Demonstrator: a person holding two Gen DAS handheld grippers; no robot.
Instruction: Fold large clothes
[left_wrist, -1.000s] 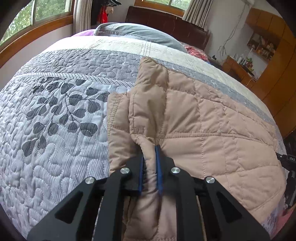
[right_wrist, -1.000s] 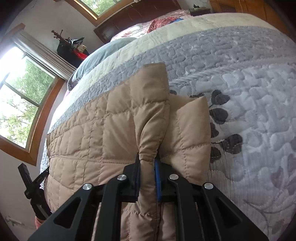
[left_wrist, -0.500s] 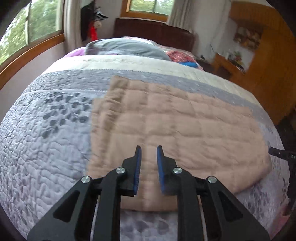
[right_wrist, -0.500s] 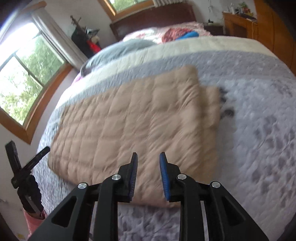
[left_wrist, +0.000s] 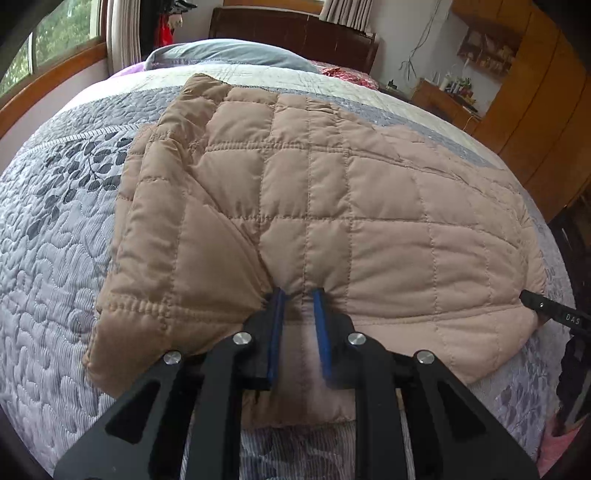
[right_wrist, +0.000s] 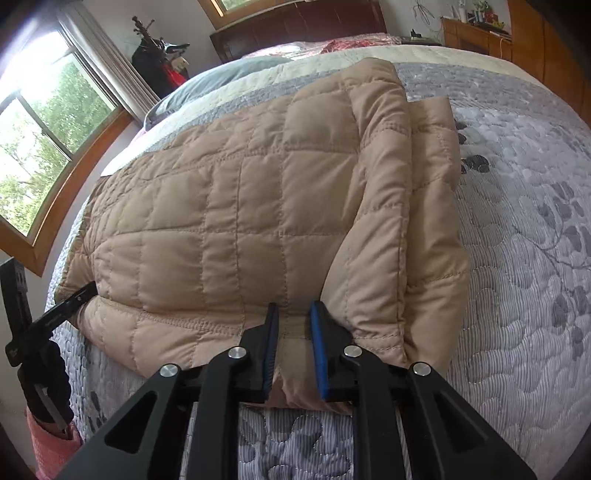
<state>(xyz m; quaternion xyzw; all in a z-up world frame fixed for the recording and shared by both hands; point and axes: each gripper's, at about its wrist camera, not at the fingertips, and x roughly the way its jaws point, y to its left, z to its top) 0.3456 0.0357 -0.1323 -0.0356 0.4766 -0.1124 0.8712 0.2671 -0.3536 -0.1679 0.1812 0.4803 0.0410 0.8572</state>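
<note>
A folded tan quilted jacket (left_wrist: 332, 206) lies across the grey leaf-patterned quilted bed (left_wrist: 55, 258), close to its near edge. A blue-grey pillow (left_wrist: 229, 55) lies at the far end, before the dark wooden headboard (left_wrist: 295, 33). Both hand-held grippers, left (left_wrist: 300, 295) and right (right_wrist: 293, 310), sit at the jacket's near edge, near opposite ends.

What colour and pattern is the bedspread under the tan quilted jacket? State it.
The bedspread is pale grey quilting with dark grey leaf sprigs, clearest in the right wrist view.
</note>
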